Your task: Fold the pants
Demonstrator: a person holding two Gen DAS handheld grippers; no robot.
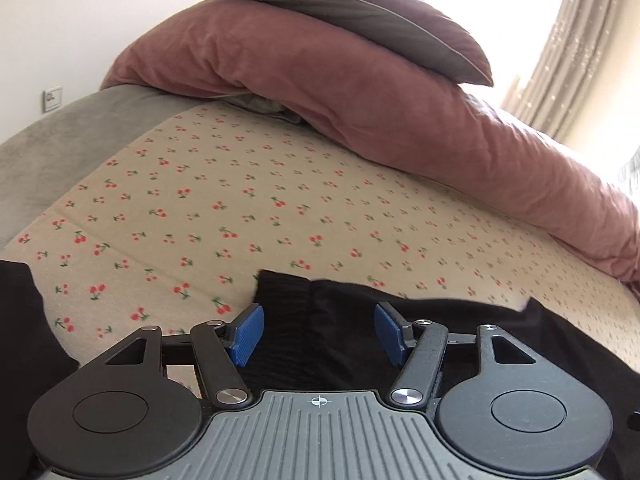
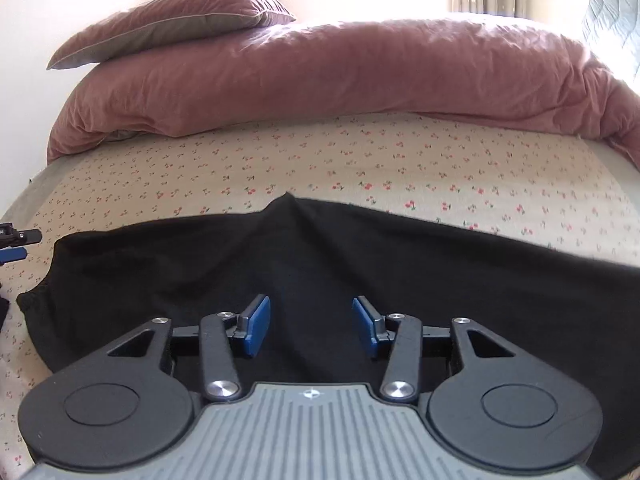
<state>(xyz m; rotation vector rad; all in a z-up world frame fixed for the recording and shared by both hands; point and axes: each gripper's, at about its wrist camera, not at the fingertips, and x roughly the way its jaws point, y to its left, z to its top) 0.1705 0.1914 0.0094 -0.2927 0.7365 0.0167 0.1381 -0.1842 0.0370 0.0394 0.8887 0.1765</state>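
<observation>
Black pants (image 2: 320, 272) lie spread flat on a cherry-print bed sheet (image 2: 320, 152). In the right wrist view they fill the lower half, with a raised crease in the middle and a gathered band at the left edge. My right gripper (image 2: 311, 326) is open just above the middle of the fabric, holding nothing. In the left wrist view the pants (image 1: 320, 320) show as a ribbed black end under and ahead of my left gripper (image 1: 319, 334), which is open and empty. The tip of the left gripper also shows at the far left of the right wrist view (image 2: 16, 242).
A rolled pink duvet (image 2: 320, 80) runs across the far side of the bed, with a pink and grey pillow (image 2: 168, 28) on top. Curtains and a bright window (image 1: 560, 40) are behind. A grey mattress edge (image 1: 48, 152) is at the left.
</observation>
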